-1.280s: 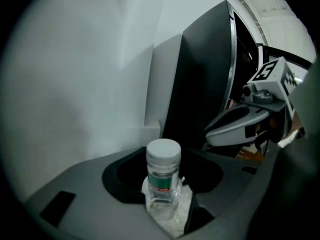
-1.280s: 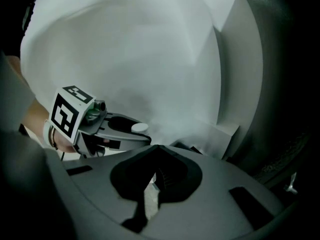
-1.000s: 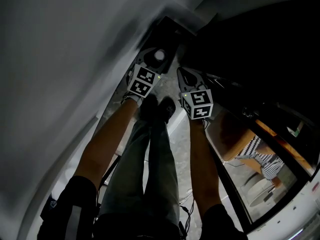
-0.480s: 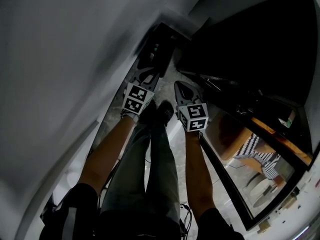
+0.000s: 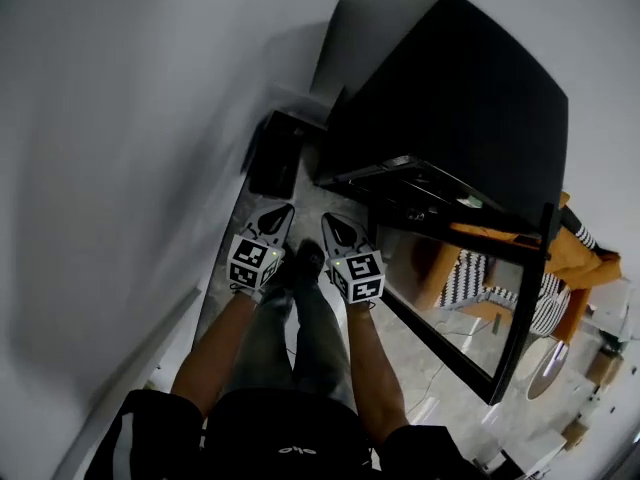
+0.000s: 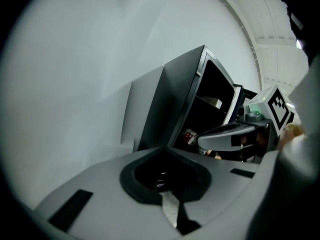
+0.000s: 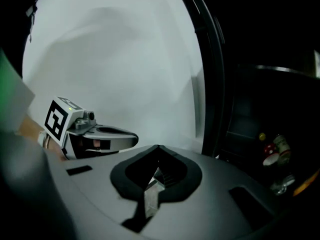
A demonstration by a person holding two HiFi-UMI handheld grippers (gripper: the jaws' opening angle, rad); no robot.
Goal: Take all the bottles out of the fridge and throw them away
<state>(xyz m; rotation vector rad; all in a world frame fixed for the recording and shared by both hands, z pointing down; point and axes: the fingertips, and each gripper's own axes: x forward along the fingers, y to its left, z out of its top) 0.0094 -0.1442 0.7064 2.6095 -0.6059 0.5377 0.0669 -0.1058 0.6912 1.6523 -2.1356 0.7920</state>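
I hold both grippers low in front of me, side by side above the floor (image 5: 400, 353). The left gripper (image 5: 282, 211) has just been closing its fingers (image 6: 100, 184); they now meet at the tips with nothing between them. The right gripper (image 5: 331, 221) also has its fingers (image 7: 215, 184) pressed together on nothing.

The black fridge (image 5: 460, 98) stands ahead and to my right with its glass door (image 5: 470, 303) swung open. In the right gripper view I make out what look like small bottles (image 7: 278, 146) deep in the dark interior, on a low shelf. They are too small and dim to count or to tell the material. A dark container (image 5: 275, 158) sits on the floor against the wall, just beyond the left gripper. I take it for the bin.

I expect these bottles to be light, stiff and round. They may be slick if cold from the fridge, and breakable if they are glass. I would take one across the middle of its body, below the shoulder, not by the cap. I would use a firm but gentle squeeze so it cannot roll or slip free.
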